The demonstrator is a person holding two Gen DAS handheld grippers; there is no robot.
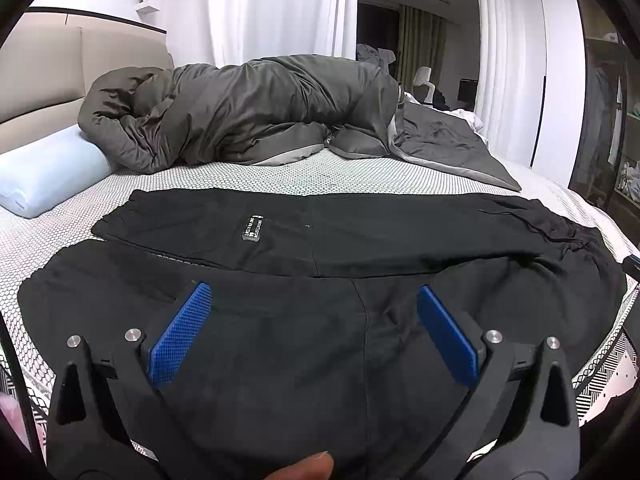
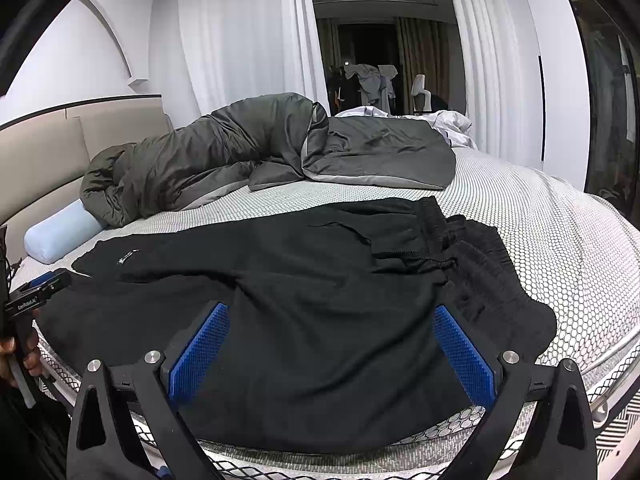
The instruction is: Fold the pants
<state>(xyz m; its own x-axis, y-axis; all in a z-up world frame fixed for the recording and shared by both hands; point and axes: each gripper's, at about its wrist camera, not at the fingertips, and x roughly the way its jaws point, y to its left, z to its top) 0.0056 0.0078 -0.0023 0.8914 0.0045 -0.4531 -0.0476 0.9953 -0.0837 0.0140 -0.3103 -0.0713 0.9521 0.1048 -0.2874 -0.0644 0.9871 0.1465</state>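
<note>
Left gripper [image 1: 314, 304] jaws spread wide, holding nothing, hovering over the near leg of the black pants [image 1: 320, 240], blue pads either side of the leg's seam; right gripper [image 2: 330, 320] also spread wide and empty, hovering over the seat/hip part of the pants [image 2: 304, 280] just short of the gathered waistband [image 2: 472, 264]. Pants lie flat on the honeycomb-pattern mattress [image 1: 240, 176], long axis running left-right across both grippers, not away from them: leg ends out to the left near the light blue pillow [image 1: 44, 176], waistband at the right. The two legs lie side by side, one near the bed edge under the grippers, the other farther, with a small white-print label [image 1: 253, 229] on it. So left gripper is nearer the leg end, right gripper nearer the waist. Likely next move is a pinch on the near edge and a fold over, judging from this layout. Grey duvet [image 1: 240, 112] bunched well behind the pants, not touching them as far as can be seen
</note>
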